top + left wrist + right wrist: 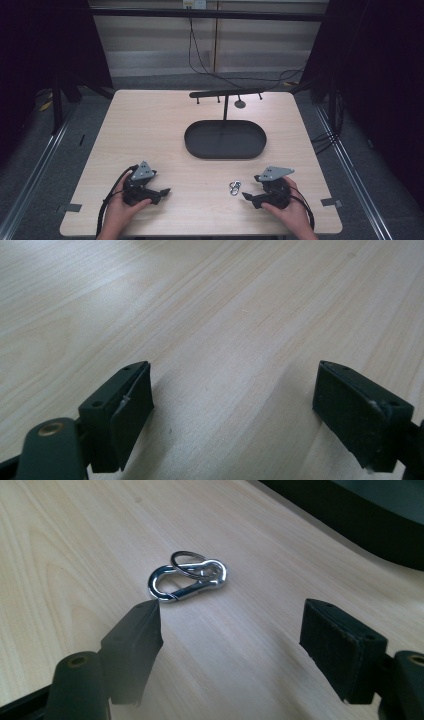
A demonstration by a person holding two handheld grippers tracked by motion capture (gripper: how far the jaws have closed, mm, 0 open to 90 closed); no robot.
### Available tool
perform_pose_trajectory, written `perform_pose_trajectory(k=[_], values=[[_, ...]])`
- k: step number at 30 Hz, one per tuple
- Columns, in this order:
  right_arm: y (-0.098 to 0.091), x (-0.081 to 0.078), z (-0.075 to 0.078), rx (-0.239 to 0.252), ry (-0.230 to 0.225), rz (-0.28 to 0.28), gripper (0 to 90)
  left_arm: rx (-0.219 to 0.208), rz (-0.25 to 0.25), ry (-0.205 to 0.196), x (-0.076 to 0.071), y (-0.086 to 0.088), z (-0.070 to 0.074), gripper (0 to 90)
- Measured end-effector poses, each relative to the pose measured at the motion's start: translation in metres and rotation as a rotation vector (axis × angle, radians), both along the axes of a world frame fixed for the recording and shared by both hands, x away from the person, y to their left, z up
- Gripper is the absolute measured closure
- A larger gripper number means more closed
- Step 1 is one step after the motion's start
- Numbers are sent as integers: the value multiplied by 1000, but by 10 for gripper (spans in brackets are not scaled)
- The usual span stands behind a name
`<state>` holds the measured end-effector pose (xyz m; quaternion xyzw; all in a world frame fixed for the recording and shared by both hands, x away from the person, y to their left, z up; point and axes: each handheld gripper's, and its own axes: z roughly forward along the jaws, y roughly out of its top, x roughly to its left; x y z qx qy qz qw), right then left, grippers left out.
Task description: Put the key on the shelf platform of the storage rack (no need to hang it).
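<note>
Pale wood worktop (150,130) carries everything. Nearest, the left tongs (162,192) rest low on it in the person's left hand (120,210), jaws wide apart over bare wood. The right tongs (248,196), in the right hand (290,212), also stand apart with nothing between them. A silver carabiner with a key ring (187,576) lies flat just ahead of the right tongs' jaws, untouched. Farther off sits a black oval tray (200,150), with a black hook stand (226,93) rising from its far side.

Pale wooden table (150,125) bearing black oval tray (200,147) (rack upright inside) and carabiner (234,188)
</note>
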<state>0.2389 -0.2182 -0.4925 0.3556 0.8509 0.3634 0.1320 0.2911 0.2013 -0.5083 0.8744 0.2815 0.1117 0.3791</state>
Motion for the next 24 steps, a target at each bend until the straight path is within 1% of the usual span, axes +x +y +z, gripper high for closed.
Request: perform_pose_trajectory(k=[1, 2, 3, 6, 10, 12, 14, 16, 17, 19, 24], values=[[0, 0, 0, 0, 0, 0, 246, 0, 0, 0, 0, 0, 0, 159], [5, 0, 0, -5, 1, 14, 247, 0, 1, 1, 0, 0, 0, 159], [5, 0, 0, -5, 1, 14, 247, 0, 1, 1, 0, 0, 0, 159], [14, 2, -3, -11, -3, 26, 247, 0, 0, 0, 0, 0, 0, 159], [21, 5, -4, -10, 0, 29, 252, 0, 0, 0, 0, 0, 0, 159], [26, 6, -4, -1, 3, 34, 254, 0, 0, 0, 0, 0, 0, 159], [32, 9, -6, -14, 9, 38, 250, 0, 0, 0, 0, 0, 0, 159], [33, 10, -7, -17, 4, 36, 249, 0, 0, 0, 0, 0, 0, 159], [35, 10, -8, -28, 3, 28, 246, 0, 1, 1, 0, 0, 0, 160], [36, 11, -9, -35, 1, 26, 246, 0, 0, 1, 0, 0, 0, 160], [39, 11, -11, -30, 4, 37, 270, 0, 0, 0, 0, 0, 0, 159]])
